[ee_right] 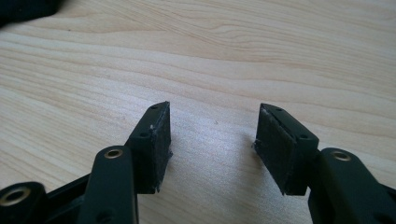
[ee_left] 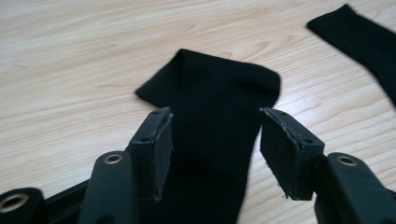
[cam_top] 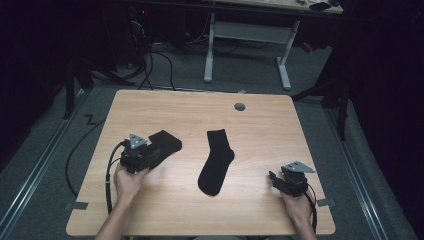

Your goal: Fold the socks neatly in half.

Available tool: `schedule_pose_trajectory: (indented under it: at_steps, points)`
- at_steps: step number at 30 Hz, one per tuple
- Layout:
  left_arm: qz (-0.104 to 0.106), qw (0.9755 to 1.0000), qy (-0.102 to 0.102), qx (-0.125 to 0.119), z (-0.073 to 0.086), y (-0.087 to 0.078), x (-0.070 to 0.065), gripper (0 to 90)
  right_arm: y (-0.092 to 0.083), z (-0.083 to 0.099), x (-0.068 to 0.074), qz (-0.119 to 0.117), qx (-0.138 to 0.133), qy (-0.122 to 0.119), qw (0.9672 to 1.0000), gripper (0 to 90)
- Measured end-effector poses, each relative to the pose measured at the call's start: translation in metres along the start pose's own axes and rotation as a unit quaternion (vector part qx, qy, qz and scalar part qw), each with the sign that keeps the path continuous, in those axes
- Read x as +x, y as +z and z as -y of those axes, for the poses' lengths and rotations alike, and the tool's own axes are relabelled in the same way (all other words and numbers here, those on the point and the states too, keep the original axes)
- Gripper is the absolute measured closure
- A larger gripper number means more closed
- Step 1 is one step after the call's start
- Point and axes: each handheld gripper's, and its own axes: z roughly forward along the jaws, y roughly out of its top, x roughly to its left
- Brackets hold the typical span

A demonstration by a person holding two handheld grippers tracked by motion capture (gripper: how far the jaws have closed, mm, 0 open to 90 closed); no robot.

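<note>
Two black socks lie on the wooden table (cam_top: 260, 125). One sock (cam_top: 216, 162) lies stretched out flat in the middle. The other sock (cam_top: 167, 141) is at the left, and its near end runs under my left gripper (cam_top: 152, 150). In the left gripper view this sock (ee_left: 215, 93) lies flat between the open jaws of the left gripper (ee_left: 215, 128), which do not pinch it; the middle sock (ee_left: 359, 37) shows at the upper right. My right gripper (cam_top: 273, 177) rests near the table's right front. It stands open (ee_right: 212, 128) over bare wood.
A round grey cable hole (cam_top: 240, 106) sits near the table's far edge. Beyond the table stand a white-legged desk (cam_top: 247, 32) and floor cables (cam_top: 150, 60). A cable (cam_top: 107, 170) trails from the left gripper over the table's front left.
</note>
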Motion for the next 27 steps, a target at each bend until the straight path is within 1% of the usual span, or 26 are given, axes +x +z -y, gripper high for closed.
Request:
schedule_pose_trajectory:
  at_steps: [1,2,3,6,7,8,11,12,14,15,16,17,18,20,21,22,23,25,27]
  points:
    - [-0.002,1.0,-0.002,0.002,-0.001,0.0,0.003,44.0,0.001,0.0,-0.003,-0.009,0.004,0.013,0.9999,44.7]
    - [-0.002,1.0,-0.005,0.002,-0.002,0.0,0.005,43.9,0.001,0.0,-0.004,-0.012,0.005,0.019,0.9997,44.5]
    - [-0.001,1.0,-0.005,0.004,-0.005,0.001,0.008,44.1,0.001,0.0,-0.003,-0.009,0.004,0.016,0.9998,44.4]
    - [-0.003,0.9999,0.003,0.014,-0.008,0.006,0.008,45.5,0.001,0.0,-0.002,-0.007,0.003,0.01,0.9999,44.4]
    - [-0.003,0.9999,0.003,0.014,-0.008,0.006,0.008,46.2,0.001,0.0,-0.002,-0.006,0.003,0.01,0.9999,44.3]
    - [-0.001,0.9996,0.011,0.027,-0.009,0.013,0.006,47.2,0.001,0.0,-0.002,-0.006,0.003,0.01,0.9999,44.2]
    - [-0.002,0.9985,0.031,0.044,-0.011,0.024,-0.001,48.7,0.001,0.0,-0.002,-0.006,0.004,0.013,0.9999,44.1]
    - [-0.003,0.9984,0.034,0.045,-0.011,0.028,-0.003,49.1,0.001,0.0,-0.002,-0.006,0.004,0.014,0.9999,44.1]
    - [-0.001,0.9981,0.033,0.051,-0.01,0.036,-0.005,50.5,0.001,0.0,-0.002,-0.008,0.004,0.016,0.9998,44.0]
    - [-0.001,0.9981,0.033,0.051,-0.01,0.036,-0.005,50.9,0.001,0.0,-0.002,-0.008,0.004,0.016,0.9998,44.0]
    - [-0.002,0.9971,0.033,0.068,-0.008,0.044,-0.007,52.0,0.001,0.0,-0.003,-0.008,0.005,0.016,0.9998,43.9]
    - [-0.003,0.9966,0.035,0.075,-0.007,0.046,-0.007,53.3,0.001,0.0,-0.003,-0.008,0.005,0.017,0.9998,43.9]
    - [-0.004,0.9958,0.037,0.083,-0.006,0.049,-0.008,55.0,0.001,0.0,-0.003,-0.009,0.005,0.017,0.9998,43.9]
    - [-0.006,0.9946,0.04,0.095,-0.004,0.053,-0.009,61.3,0.001,0.0,-0.003,-0.009,0.005,0.017,0.9998,43.8]
    - [-0.006,0.9944,0.042,0.097,-0.003,0.054,-0.009,65.4,0.001,0.0,-0.003,-0.009,0.005,0.017,0.9998,43.7]
    - [-0.004,0.9944,0.039,0.097,-0.004,0.054,-0.009,68.2,0.001,0.0,-0.003,-0.009,0.005,0.017,0.9998,43.7]
    - [-0.003,0.9943,0.039,0.099,-0.004,0.054,-0.009,72.9,0.001,0.0,-0.003,-0.009,0.005,0.017,0.9998,43.7]
    - [-0.001,0.9935,0.046,0.104,-0.004,0.054,-0.01,81.1,0.001,0.0,-0.003,-0.01,0.005,0.017,0.9998,43.6]
    - [-0.005,0.992,0.055,0.113,-0.006,0.053,-0.012,87.2,0.001,0.0,-0.003,-0.01,0.005,0.018,0.9998,43.5]
